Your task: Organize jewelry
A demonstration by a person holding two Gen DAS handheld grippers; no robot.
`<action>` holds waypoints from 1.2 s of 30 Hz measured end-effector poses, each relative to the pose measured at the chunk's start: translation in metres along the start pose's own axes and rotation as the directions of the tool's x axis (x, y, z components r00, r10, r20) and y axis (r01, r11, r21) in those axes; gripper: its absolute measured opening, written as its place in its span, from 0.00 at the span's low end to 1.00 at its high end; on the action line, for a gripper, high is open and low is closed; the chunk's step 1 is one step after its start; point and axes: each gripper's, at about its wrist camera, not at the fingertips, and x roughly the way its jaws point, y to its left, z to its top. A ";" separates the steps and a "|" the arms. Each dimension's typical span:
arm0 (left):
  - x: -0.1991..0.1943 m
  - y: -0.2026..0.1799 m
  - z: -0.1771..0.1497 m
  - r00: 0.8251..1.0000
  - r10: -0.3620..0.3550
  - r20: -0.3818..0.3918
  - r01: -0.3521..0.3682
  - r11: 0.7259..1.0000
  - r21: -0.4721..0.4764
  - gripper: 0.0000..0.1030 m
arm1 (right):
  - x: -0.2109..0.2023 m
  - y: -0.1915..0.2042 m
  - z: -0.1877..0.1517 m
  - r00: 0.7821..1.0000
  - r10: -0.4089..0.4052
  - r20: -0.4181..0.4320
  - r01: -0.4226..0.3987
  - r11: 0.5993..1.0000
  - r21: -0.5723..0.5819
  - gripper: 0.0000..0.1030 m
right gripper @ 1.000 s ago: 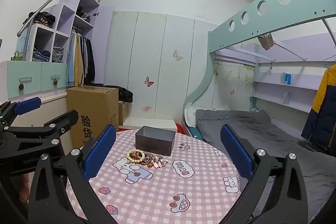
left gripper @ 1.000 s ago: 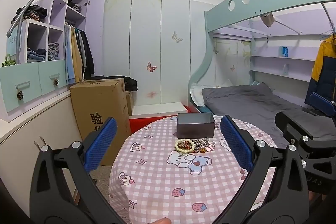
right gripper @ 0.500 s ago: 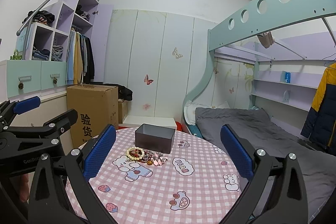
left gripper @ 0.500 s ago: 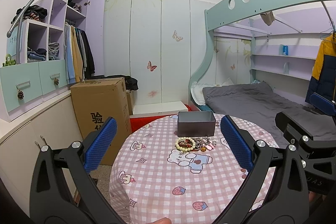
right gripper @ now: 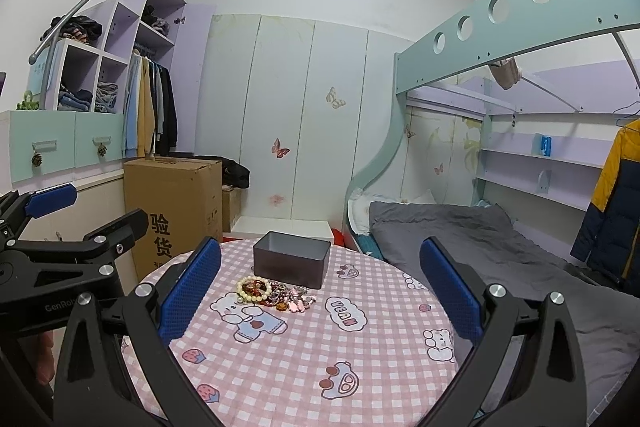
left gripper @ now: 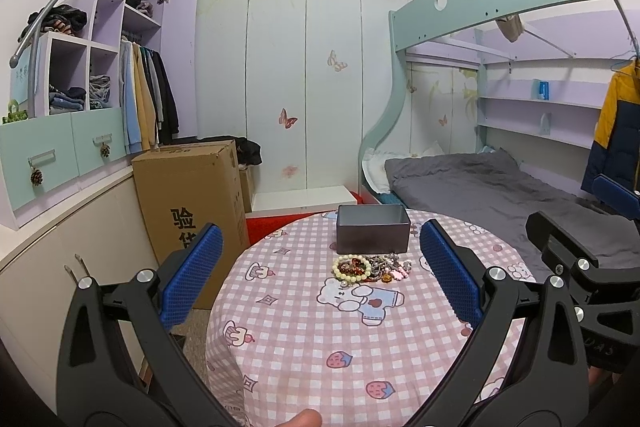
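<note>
One grey box point(left gripper: 373, 235), one jewelry pile point(left gripper: 370, 267), one cardboard carton point(left gripper: 192, 195), two hand-held grippers.

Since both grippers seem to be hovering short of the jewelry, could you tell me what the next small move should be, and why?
Probably ease the right gripper forward and down toward the cream bead bracelet. Both grippers are open and empty, the jewelry pile lies loose on the tablecloth just in front of the open grey box, and the bracelet sits at the pile's edge, apparently easiest to pick.
</note>
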 end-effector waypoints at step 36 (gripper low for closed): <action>0.173 0.029 -0.061 0.873 -0.127 -0.471 0.067 0.988 -0.142 0.94 | 0.122 -0.033 -0.062 0.926 0.118 -0.359 -0.075 0.988 0.133 0.93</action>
